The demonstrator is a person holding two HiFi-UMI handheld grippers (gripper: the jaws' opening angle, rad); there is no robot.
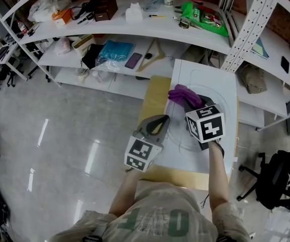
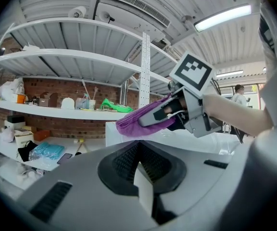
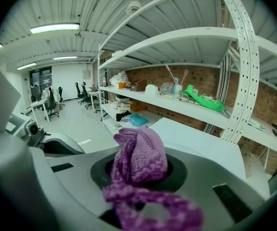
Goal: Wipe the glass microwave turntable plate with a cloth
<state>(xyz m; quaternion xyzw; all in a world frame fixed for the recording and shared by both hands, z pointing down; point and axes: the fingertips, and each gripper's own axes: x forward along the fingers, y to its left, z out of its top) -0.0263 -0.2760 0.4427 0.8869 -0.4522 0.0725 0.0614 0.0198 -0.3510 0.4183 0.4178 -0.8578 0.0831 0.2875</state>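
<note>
The glass turntable plate [image 1: 176,141] lies flat on the white table [image 1: 205,74]; only its faint round rim shows. My right gripper [image 1: 188,99] is over the plate's far left part, shut on a bunched purple knit cloth [image 1: 183,93] that bulges out of its jaws [image 3: 138,158]. The left gripper view shows this cloth [image 2: 131,123] from the side in the right gripper [image 2: 165,113]. My left gripper [image 1: 164,119] has its tips closed together [image 2: 141,170] at the plate's left rim. Whether they pinch the glass is hidden.
A tan board [image 1: 157,95] runs along the table's left and near edges. White shelves [image 1: 135,26] behind hold boxes, a phone, blue bags and a green item [image 1: 205,14]. A perforated post [image 1: 245,29] stands at the table's far right. A black chair [image 1: 281,180] sits to the right.
</note>
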